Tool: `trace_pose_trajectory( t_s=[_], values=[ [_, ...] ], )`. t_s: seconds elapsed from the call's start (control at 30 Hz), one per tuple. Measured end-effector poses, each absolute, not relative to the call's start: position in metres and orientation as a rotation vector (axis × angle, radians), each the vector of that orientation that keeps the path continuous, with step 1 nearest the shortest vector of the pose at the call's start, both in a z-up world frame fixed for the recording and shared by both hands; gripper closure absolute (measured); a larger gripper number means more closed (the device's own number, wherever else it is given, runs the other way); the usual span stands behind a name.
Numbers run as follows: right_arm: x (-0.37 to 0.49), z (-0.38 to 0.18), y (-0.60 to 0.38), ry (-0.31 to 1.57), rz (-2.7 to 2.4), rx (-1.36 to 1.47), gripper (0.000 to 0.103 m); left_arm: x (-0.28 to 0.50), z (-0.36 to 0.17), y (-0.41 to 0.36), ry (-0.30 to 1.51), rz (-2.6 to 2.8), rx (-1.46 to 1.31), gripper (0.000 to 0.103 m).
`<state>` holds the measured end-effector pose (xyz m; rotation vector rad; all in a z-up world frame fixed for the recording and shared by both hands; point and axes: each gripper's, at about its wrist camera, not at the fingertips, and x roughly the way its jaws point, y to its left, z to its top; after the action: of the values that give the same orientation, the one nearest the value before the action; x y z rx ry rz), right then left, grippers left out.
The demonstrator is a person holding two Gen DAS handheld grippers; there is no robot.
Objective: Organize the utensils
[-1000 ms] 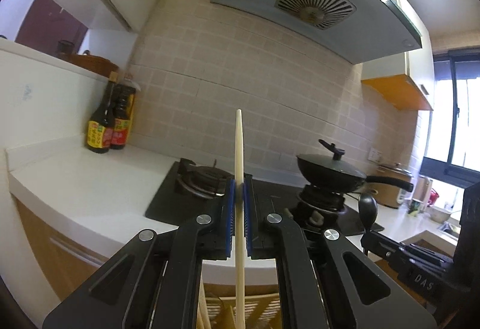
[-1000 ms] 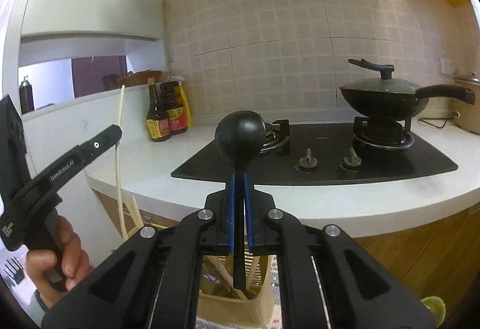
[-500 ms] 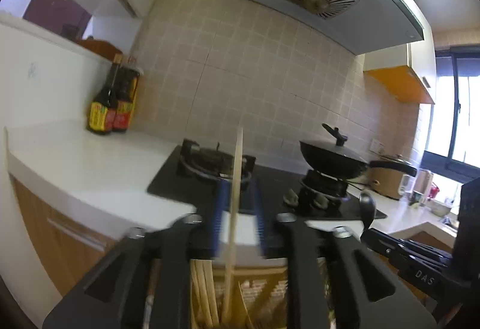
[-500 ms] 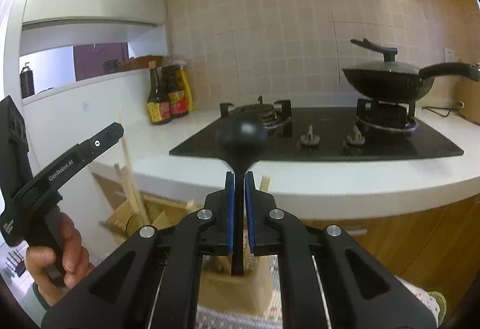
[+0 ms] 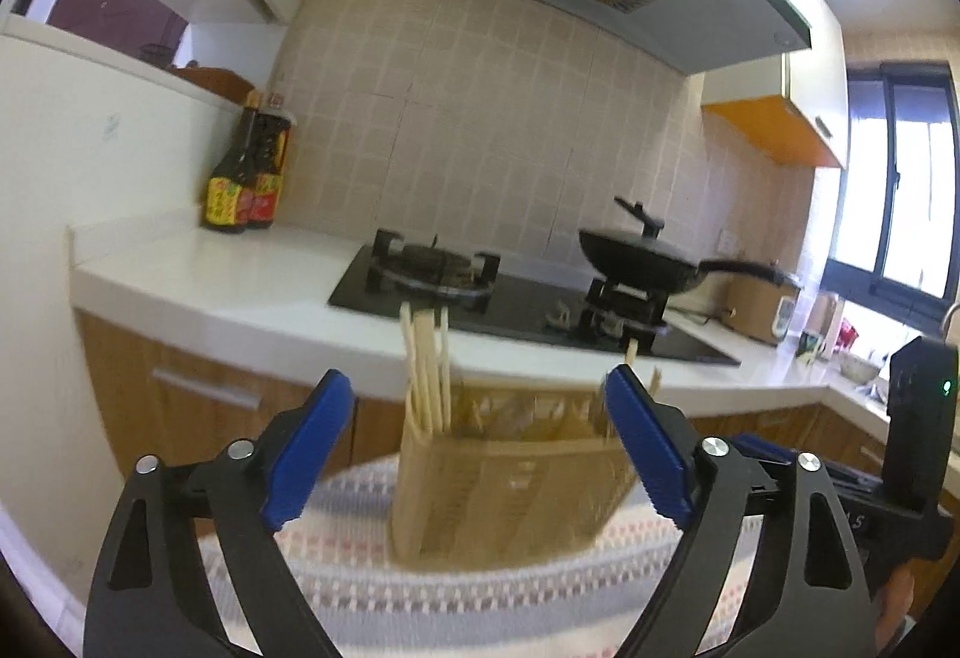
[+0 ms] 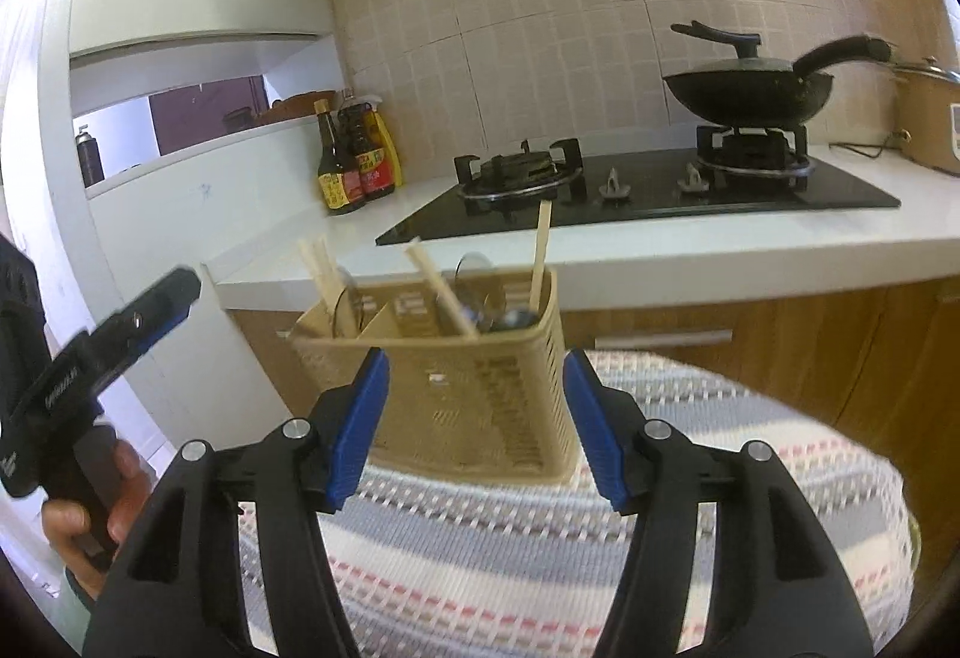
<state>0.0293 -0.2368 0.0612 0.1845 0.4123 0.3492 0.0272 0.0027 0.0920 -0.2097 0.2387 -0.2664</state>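
While our left gripper (image 5: 474, 448) and right gripper (image 6: 474, 430) have just been opening their jaws, both stand released with nothing between them. We see the chopsticks (image 5: 425, 376) upright in the tan basket (image 6: 480, 388), which sits on a striped cloth (image 6: 540, 568).

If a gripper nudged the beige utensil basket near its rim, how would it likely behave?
The utensil basket looks like thin perforated plastic, so probably light. It stands tall on a soft striped cloth, with chopsticks rising above the rim, so it may tip rather than slide.
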Motion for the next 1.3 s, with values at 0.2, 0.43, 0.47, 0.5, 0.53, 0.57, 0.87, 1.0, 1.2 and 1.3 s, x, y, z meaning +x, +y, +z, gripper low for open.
trace_pose_trajectory(
  t_s=[0.2,0.43,0.47,0.5,0.53,0.57,0.87,1.0,1.2,1.3],
  values=[
    [-0.008,0.050,-0.227,0.325,0.247,0.106,0.023,-0.006,0.070,-0.009,0.223,-0.198,-0.145,0.011],
    [-0.044,0.042,-0.217,0.117,0.035,0.005,0.008,-0.023,0.053,-0.040,0.128,-0.046,-0.094,0.011],
    [-0.046,0.040,-0.219,0.107,0.029,0.009,0.008,-0.023,0.049,-0.046,0.125,-0.024,-0.077,0.011],
    [-0.046,0.038,-0.222,0.107,0.033,0.011,0.008,-0.024,0.046,-0.048,0.125,-0.009,-0.067,0.011],
    [-0.045,0.037,-0.224,0.111,0.039,0.007,0.008,-0.023,0.041,-0.051,0.132,0.005,-0.060,0.011],
    [-0.046,0.035,-0.226,0.113,0.041,0.005,0.008,-0.024,0.039,-0.052,0.137,0.004,-0.058,0.011],
    [-0.051,0.032,-0.223,0.110,0.049,-0.025,0.008,-0.022,0.030,-0.066,0.163,0.061,0.023,0.010],
    [-0.049,0.032,-0.225,0.122,0.051,-0.012,0.008,-0.016,0.026,-0.062,0.197,0.059,0.018,0.010],
    [-0.048,0.031,-0.227,0.132,0.043,-0.001,0.008,-0.021,0.030,-0.059,0.194,0.049,0.005,0.009],
    [-0.048,0.031,-0.228,0.138,0.048,0.010,0.008,-0.019,0.030,-0.058,0.211,0.042,-0.006,0.008]
  ],
)
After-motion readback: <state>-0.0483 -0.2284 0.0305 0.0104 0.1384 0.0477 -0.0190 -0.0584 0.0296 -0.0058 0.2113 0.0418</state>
